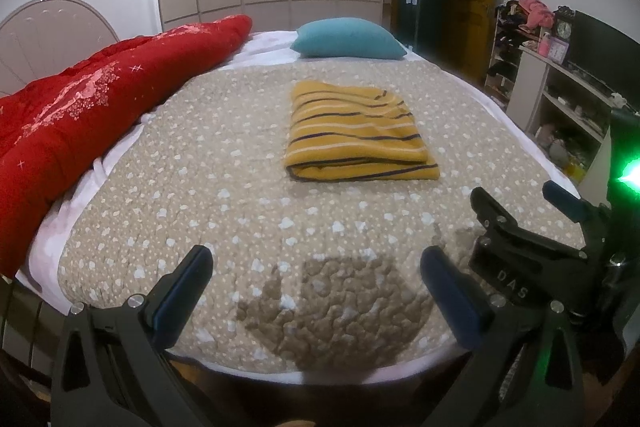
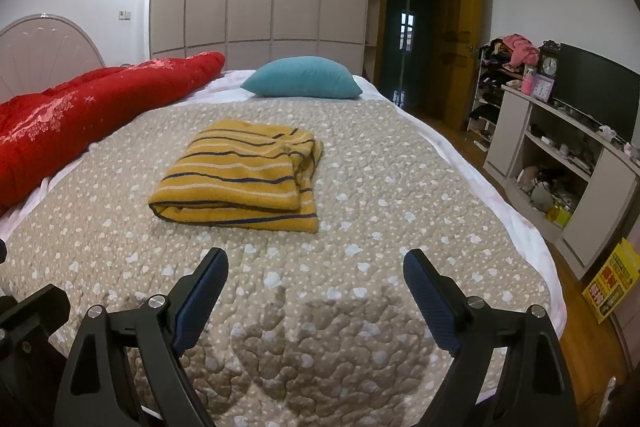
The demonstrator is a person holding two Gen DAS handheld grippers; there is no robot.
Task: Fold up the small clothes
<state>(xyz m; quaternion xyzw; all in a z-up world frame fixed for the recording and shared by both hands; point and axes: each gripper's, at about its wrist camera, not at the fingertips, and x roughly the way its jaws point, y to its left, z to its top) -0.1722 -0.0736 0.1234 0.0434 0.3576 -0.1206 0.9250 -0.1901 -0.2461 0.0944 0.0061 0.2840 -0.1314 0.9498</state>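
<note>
Lying folded mid-bed on beige quilt (image 2: 360,187): yellow striped garment (image 2: 240,175), untouched. Beyond, at far edge: teal pillow (image 2: 304,77); along left edge: red duvet (image 2: 80,107). At near edge: left gripper (image 1: 316,283), right gripper (image 2: 316,283), jaws apart, empty.

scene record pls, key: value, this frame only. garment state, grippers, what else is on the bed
garment: yellow striped top, folded into a compact rectangle, lying flat on the quilt
surface: beige quilt with white heart print covering the bed
left gripper: open, empty, above the near edge of the bed, not touching the top
right gripper: open, empty, also short of the top
other on bed: red duvet along the left side; teal pillow beyond the top
task status: top appears already folded
</note>
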